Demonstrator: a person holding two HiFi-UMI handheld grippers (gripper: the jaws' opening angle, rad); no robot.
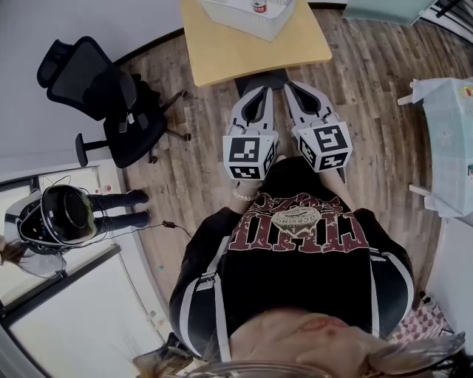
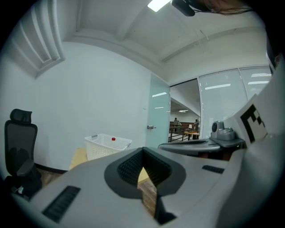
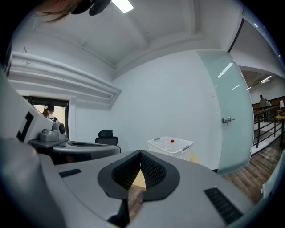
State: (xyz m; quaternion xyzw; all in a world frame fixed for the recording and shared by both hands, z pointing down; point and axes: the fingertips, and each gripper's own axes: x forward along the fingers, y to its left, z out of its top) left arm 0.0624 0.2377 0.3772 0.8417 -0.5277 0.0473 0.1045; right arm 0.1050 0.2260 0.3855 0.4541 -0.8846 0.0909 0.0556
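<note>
The left hand-held gripper [image 1: 260, 90] and right hand-held gripper [image 1: 291, 86] had jaws together, empty. Ahead of them, a white basket [image 1: 247, 18] on the desk [image 1: 222, 52] held a red-capped bottle [image 1: 259, 7].

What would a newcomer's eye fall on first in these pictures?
First come the two grey hand-held grippers with black-and-white marker cubes, the left gripper and the right gripper, side by side before the person's chest, fingers closed on nothing. Just beyond them stands a light wooden table bearing a white plastic lattice basket; a black mesh office chair stands at the left.
</note>
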